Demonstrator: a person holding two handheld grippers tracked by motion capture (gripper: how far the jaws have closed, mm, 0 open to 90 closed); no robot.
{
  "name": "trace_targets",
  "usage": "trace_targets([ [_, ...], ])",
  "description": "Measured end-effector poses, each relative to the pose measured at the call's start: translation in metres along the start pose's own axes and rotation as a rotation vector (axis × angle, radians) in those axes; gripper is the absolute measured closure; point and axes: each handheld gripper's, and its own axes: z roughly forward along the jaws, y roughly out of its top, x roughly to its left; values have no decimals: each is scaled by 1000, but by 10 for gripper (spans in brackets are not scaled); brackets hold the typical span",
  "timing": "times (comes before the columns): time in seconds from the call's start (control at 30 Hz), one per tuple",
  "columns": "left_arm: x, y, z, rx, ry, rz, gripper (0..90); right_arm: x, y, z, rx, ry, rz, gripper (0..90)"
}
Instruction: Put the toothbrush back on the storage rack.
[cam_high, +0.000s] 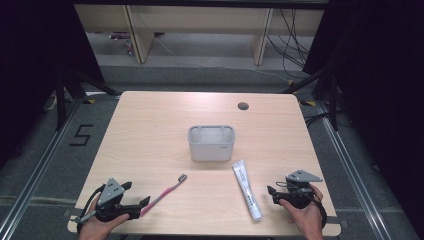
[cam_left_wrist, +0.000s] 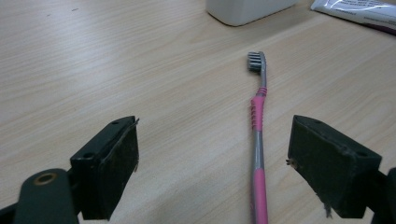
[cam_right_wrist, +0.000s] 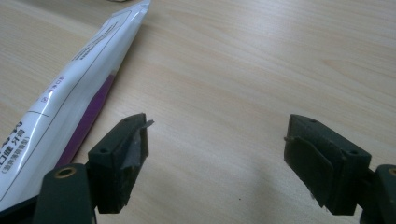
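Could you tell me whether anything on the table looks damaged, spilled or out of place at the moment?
Nothing is spilled or broken. The toothbrush and the toothpaste tube lie flat on the table, outside the grey holder. One small oddity: the pad lining on the right gripper peels away at one jaw's tip, as the right gripper view shows.

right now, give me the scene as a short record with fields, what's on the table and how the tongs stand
surface: wooden table
container: grey holder, upright, mid-table
toothbrush: pink toothbrush, flat, handle between the open jaws of the left tongs, untouched
toothpaste: white toothpaste tube, flat, near side of the holder
left tongs: open, holding nothing
right tongs: right tongs, open, holding nothing, beside the tube and apart from it
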Motion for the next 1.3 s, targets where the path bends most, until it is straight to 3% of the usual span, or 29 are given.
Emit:
trace_targets([
  [0.3,-1,0,1,0,-13,-11,163,-1,0,1,8,3,6,230],
  [0.4,-2,1,1,27,-18,-4,175,-1,0,0,13,1,6,231],
  [0.5,-2,3,2,85,-14,52,187,1,-1,2,6,-17,7,232],
  [0.53,-2,4,2,97,-22,65,196,2,-1,2,15,0,24,233],
  [0.57,-4,4,4,81,-20,36,201,1,0,1,30,12,18,233],
  [0.6,-2,6,3,106,-21,67,202,1,0,1,26,9,14,233],
  [0.7,-2,8,4,118,-33,67,213,0,0,2,24,9,6,234],
  [0.77,-3,10,6,125,-41,72,261,2,-1,1,22,-6,28,235],
  [0.87,-4,15,9,147,-57,94,298,-1,0,3,21,23,8,235],
  [0.9,-5,17,10,157,-57,103,344,1,0,3,28,35,26,235],
  [0.93,-6,19,12,174,-63,114,351,7,-1,2,29,13,73,235],
  [0.97,-6,19,12,174,-63,114,362,7,-1,2,29,13,73,235],
  [1.0,-6,20,14,191,-71,123,362,2,0,3,5,10,-4,235],
  [1.13,-8,25,21,246,-96,167,423,2,0,5,10,23,-3,237],
  [1.3,-12,29,24,263,-110,203,500,3,0,4,16,27,12,238],
])
